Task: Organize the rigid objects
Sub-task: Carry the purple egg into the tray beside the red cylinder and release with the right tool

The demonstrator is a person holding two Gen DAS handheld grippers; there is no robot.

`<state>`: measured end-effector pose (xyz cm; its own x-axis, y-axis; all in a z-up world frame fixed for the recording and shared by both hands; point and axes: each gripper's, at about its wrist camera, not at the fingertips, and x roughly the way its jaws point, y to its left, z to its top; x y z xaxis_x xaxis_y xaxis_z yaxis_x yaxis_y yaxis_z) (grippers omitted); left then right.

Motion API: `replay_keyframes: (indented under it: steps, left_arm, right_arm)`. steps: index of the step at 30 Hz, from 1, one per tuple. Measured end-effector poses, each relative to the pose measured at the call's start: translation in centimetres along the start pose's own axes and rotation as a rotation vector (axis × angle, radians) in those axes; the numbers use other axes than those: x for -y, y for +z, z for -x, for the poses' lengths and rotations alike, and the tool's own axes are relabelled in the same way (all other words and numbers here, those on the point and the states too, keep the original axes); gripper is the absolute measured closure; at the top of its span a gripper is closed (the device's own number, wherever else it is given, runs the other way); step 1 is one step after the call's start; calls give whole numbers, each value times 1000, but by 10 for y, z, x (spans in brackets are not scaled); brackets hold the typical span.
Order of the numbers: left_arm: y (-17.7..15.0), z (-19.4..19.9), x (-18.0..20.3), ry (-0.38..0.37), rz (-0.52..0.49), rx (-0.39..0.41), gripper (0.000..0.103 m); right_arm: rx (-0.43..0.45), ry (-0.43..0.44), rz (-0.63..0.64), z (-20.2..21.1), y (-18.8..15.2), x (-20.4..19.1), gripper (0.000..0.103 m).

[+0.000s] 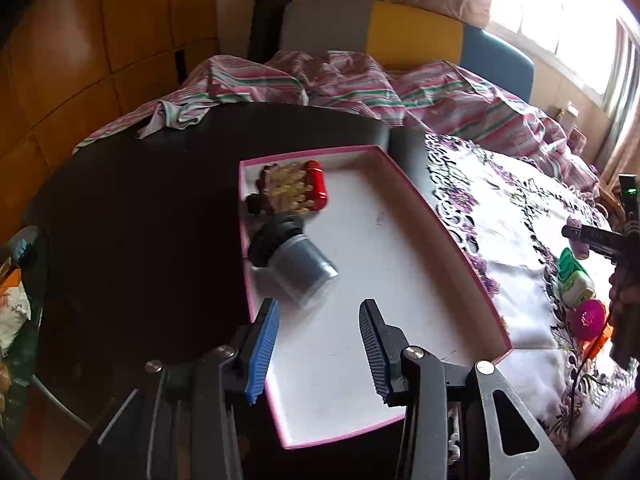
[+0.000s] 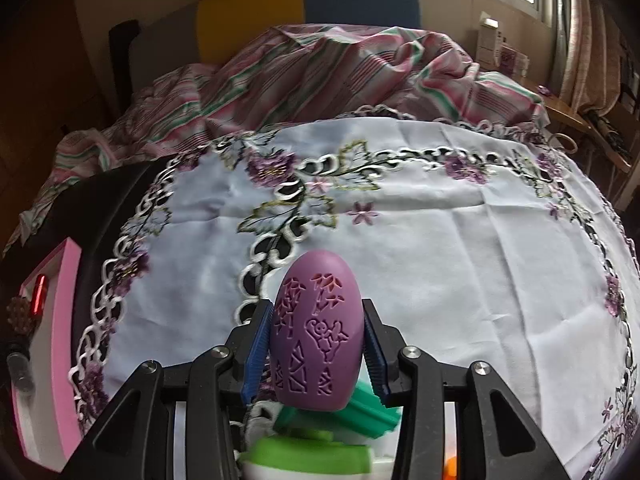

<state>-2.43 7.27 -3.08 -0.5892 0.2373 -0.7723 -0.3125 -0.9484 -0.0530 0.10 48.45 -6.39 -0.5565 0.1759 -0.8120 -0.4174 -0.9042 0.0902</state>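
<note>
My left gripper is open and empty above the near part of a pink-rimmed white tray. In the tray lie a grey jar with a black lid on its side, a red capsule-shaped object and a brown beaded piece. My right gripper is shut on a purple egg-shaped object with carved patterns, held above the embroidered white cloth. The right gripper also shows in the left wrist view at the right edge. Below it lie a green and white item and a teal piece.
On the cloth to the right of the tray lie a green and white item, a pink round object and an orange piece. A striped pink sheet is bunched behind the dark table. The tray's pink wall is at the left.
</note>
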Motion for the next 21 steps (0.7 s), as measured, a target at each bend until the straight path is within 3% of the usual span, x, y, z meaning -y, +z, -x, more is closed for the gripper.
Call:
replay_keyframes:
  steps: [5, 16, 21]
  left_arm:
    - [-3, 0, -15, 8, 38, -8, 60]
    - [-6, 2, -33, 6, 86, 0, 60]
    - [-8, 1, -41, 10, 103, -4, 60]
  right_arm:
    - [-38, 49, 151, 1, -13, -59, 60]
    - [-58, 295, 313, 29, -16, -192, 60]
    - [-86, 334, 376, 18, -14, -245, 60]
